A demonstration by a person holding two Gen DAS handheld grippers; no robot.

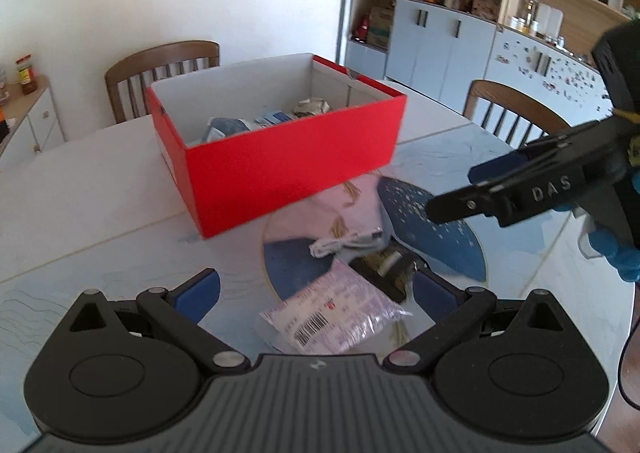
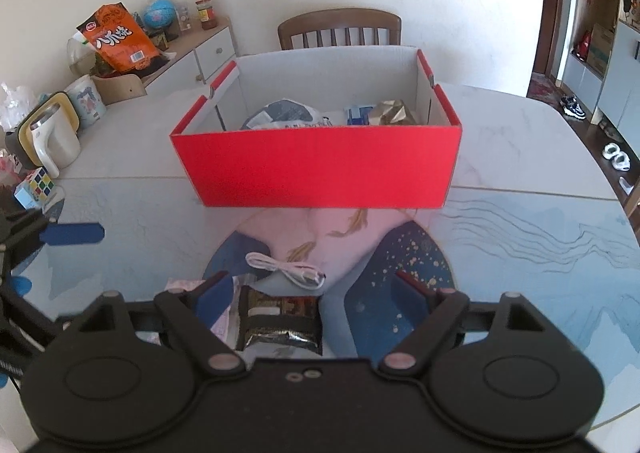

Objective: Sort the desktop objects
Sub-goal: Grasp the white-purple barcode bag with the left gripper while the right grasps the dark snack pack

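Observation:
A red box (image 1: 288,161) (image 2: 320,169) stands open on the table with several items inside. In front of it lie a white coiled cable (image 1: 348,243) (image 2: 284,269), a dark foil packet (image 1: 384,273) (image 2: 280,321) and a pink barcoded packet (image 1: 336,309) (image 2: 180,285). My left gripper (image 1: 316,291) is open, its blue pads standing wide on either side of the pink packet and not touching it. My right gripper (image 2: 314,291) (image 1: 456,191) is open too, hovering with the dark packet between its fingers without pressing on it.
A patterned blue and pink mat (image 2: 404,253) lies under the loose items. A Rubik's cube (image 2: 38,183), a white jug (image 2: 52,141) and a mug (image 2: 86,101) sit at the table's left. Wooden chairs (image 1: 160,69) (image 1: 508,109) stand behind; the table edge (image 2: 608,365) curves at right.

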